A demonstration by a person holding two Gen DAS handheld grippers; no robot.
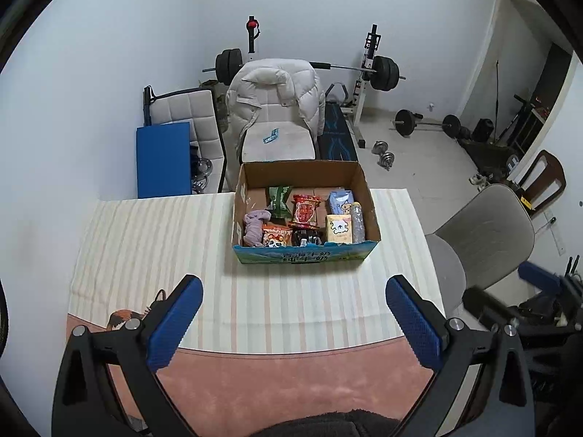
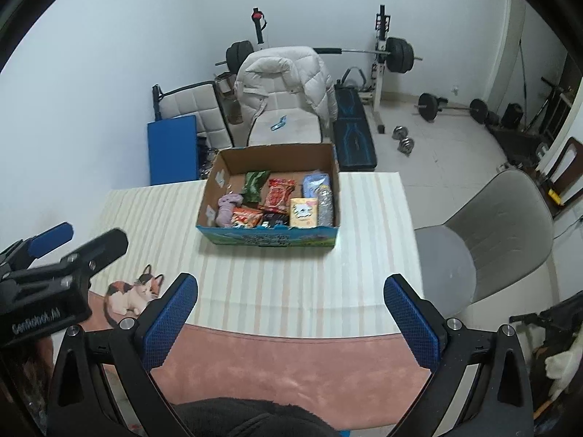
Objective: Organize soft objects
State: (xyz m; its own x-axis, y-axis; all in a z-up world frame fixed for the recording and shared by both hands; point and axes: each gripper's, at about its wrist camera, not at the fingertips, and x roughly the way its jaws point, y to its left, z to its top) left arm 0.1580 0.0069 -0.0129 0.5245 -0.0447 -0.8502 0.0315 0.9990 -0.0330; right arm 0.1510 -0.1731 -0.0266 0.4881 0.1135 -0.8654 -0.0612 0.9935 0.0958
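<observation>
An open cardboard box (image 1: 251,173) (image 2: 233,160) stands at the far side of the striped table. Inside lie a mauve cloth (image 1: 254,227) (image 2: 227,208), a green packet (image 1: 278,201), a red snack packet (image 1: 306,210) (image 2: 280,191), a yellow tissue pack (image 1: 339,228) (image 2: 303,212), a blue pack (image 1: 340,200) and a grey roll (image 1: 357,222). My left gripper (image 1: 293,311) is open and empty, well short of the box. My right gripper (image 2: 291,307) is open and empty too. The left gripper's body also shows in the right wrist view (image 2: 54,273).
A striped cloth (image 1: 145,255) covers the table over a pink mat (image 1: 291,382) with a cat picture (image 2: 133,293). A grey chair (image 1: 484,240) stands to the right. A chair with a white coat (image 1: 273,102) stands behind the box. Weights lie on the floor.
</observation>
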